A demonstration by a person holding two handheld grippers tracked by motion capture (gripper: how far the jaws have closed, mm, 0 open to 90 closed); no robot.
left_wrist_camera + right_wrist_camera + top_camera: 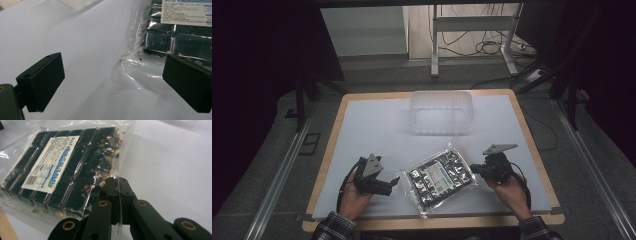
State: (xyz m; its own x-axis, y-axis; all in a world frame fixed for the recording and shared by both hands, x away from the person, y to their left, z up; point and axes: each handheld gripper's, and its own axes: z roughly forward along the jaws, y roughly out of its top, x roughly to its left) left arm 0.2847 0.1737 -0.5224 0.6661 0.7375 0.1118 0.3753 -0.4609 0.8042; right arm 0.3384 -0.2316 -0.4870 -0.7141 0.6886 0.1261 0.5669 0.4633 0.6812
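Right gripper view showed the right gripper point(117, 195) clamped on the snack packet's point(62, 167) clear edge, apparently to lift it; the left gripper point(112, 82) gaped beside it.

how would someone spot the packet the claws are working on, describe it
On the white table, look at the near edge, between the two hands. The packet lies flat there, in front of the clear tub. Unlike the empty-looking tub, it is a clear bag of dark squares with a white label, and the right claw pinches its edge.
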